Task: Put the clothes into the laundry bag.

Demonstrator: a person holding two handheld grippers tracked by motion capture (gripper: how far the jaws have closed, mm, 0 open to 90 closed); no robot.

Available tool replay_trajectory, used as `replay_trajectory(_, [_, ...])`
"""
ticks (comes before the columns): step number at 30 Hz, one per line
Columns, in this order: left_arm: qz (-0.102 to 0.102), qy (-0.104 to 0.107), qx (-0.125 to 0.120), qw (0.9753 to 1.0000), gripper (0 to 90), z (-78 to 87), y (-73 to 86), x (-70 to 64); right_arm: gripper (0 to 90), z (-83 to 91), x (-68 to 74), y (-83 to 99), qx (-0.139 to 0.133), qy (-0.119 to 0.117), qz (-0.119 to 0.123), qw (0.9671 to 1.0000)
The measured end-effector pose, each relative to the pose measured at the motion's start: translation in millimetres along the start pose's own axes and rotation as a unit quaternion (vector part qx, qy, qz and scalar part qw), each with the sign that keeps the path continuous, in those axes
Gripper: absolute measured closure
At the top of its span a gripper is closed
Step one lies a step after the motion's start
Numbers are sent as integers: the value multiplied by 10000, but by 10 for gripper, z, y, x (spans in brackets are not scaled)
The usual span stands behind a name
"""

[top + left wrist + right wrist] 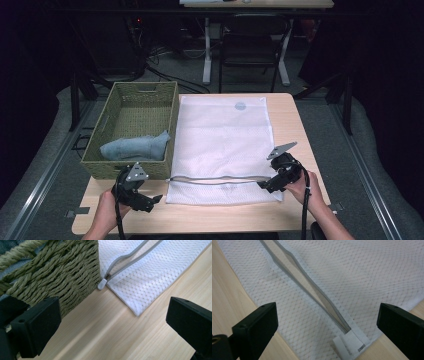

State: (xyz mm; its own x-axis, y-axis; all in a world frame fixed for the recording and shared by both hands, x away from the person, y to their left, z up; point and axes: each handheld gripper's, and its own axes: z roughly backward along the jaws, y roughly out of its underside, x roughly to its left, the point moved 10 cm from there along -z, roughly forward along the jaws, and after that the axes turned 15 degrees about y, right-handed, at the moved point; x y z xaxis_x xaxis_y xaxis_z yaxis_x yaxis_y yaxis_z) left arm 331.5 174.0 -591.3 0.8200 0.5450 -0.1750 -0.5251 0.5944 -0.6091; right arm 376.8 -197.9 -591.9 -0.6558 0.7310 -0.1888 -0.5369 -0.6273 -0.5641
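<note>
Both hand-held grippers, left (150, 199) and right (263, 184), hover jaws apart beside the mesh bag (222, 135).

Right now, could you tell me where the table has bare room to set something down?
Bare wood runs along the near edge of the table, below the mesh bag, between the left gripper and right gripper. A narrow strip lies right of the bag. The woven basket crowds the left.
</note>
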Motion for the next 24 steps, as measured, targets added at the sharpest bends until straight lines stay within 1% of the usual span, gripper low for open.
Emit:
replay_trajectory(3, [7, 5, -4, 10000, 1, 0, -2, 0, 30, -10, 27, -23, 15, -17, 6, 10000])
replay_trajectory(7, [2, 27, -14, 10000, 1, -7, -9, -5, 28, -44, 86, -83, -7, -104, 118, 9999])
replay_trajectory(9, [12, 36, -11, 10000, 1, -10, -8, -7, 26, -58, 96, -97, -1, -100, 141, 9998])
replay_trajectory(11, [13, 41, -24, 10000, 2, -12, -12, -8, 24, -93, 135, -140, 16, -174, 176, 9997])
replay_trajectory(14, [16, 50, -24, 10000, 1, -14, -13, -8, 22, -133, 151, -186, 48, -198, 230, 9995])
replay_trajectory(19, [7, 55, -32, 10000, 1, -14, -15, -12, 22, -175, 164, -244, 69, -221, 234, 9995])
replay_trajectory(22, [28, 51, -20, 10000, 1, -19, -15, -8, 22, -225, 169, -282, 102, -235, 305, 9992])
replay_trajectory(24, [18, 65, -19, 10000, 1, -19, -18, -11, 22, -247, 177, -304, 113, -236, 295, 9992])
